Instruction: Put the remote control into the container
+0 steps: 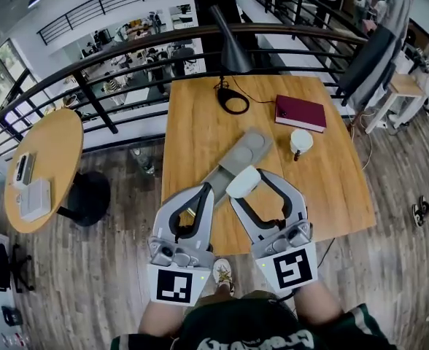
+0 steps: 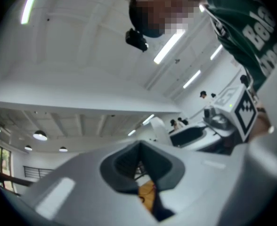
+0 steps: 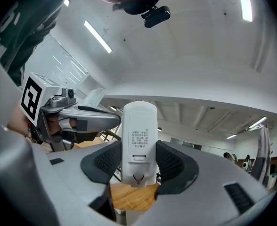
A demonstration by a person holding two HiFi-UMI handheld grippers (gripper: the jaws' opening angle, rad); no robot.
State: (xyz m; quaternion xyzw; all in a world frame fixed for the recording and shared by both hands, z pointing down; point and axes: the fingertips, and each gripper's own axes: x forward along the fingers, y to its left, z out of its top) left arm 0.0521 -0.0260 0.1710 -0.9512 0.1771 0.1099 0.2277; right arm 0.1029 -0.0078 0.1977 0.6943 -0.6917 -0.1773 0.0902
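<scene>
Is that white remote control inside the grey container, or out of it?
Out. The white plastic remote control is clamped between the right tool's jaws, raised off the surface, not lying in the long grey container.

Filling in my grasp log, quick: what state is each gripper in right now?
Left gripper: closed, nothing held.
Right gripper: closed on the remote control.

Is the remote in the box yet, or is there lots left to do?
Picking up looks done: the right claw is clamped on the white remote control. Right now it is held over the table, close beside the grey container but not in it yet. Left to do: put it inside and let go. The left claw is shut and empty.
</scene>
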